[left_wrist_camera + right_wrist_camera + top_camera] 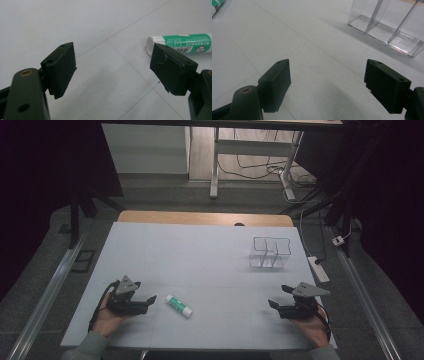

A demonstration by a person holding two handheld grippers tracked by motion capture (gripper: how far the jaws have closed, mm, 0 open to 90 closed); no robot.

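- While both hands rest low on the white table [210, 255], the left gripper [146, 300] sits with jaws spread wide, nothing between them.
- The green-and-white glue stick [179, 305] lies flat just beside that left gripper.
- The right gripper [278, 297] gapes empty too, near the clear divided box [269, 254].

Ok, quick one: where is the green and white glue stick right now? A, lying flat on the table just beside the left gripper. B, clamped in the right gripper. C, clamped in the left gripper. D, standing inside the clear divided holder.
A: the glue stick lies flat on the table, just off the open left gripper, and nothing sits between either gripper's jaws.
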